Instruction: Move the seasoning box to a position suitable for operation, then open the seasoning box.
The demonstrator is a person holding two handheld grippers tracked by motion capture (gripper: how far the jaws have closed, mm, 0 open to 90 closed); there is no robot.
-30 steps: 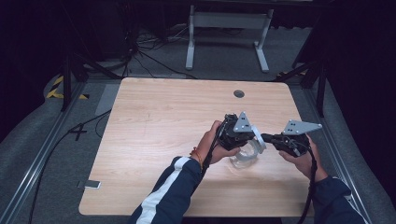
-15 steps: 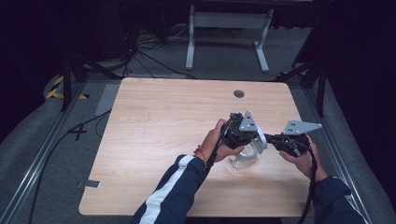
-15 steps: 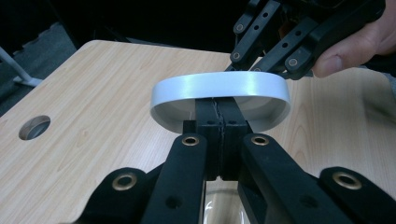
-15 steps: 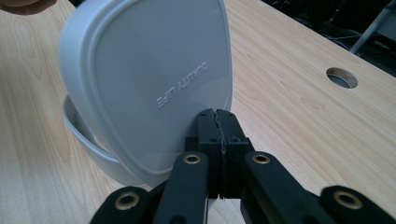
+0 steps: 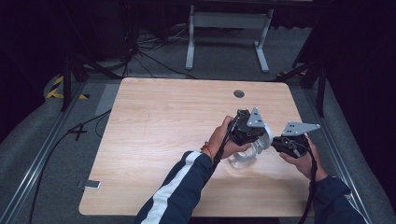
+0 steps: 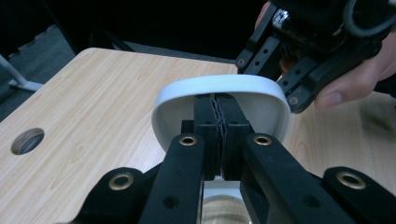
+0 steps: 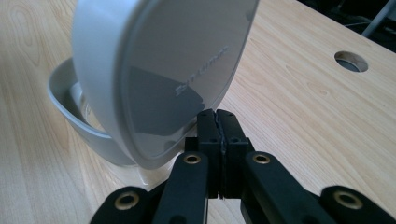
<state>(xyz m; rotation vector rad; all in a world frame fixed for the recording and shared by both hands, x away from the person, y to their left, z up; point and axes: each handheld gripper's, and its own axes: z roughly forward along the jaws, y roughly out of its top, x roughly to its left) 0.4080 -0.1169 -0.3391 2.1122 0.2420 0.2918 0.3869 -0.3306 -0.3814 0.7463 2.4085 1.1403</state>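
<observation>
Left tongs (image 6: 219,119) clenched on the white lid (image 6: 219,86) (held upright over its container (image 5: 243,158)); right tongs (image 7: 217,126) clenched, just beside the lid.

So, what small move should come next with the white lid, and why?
Probably the left gripper should tip the white lid slightly further back. Its shut fingers sit inside the lid's hollow side, the lid stands tilted above the base, and the right gripper, also shut, rests at the lid's lower edge, so it looks only half open.
</observation>
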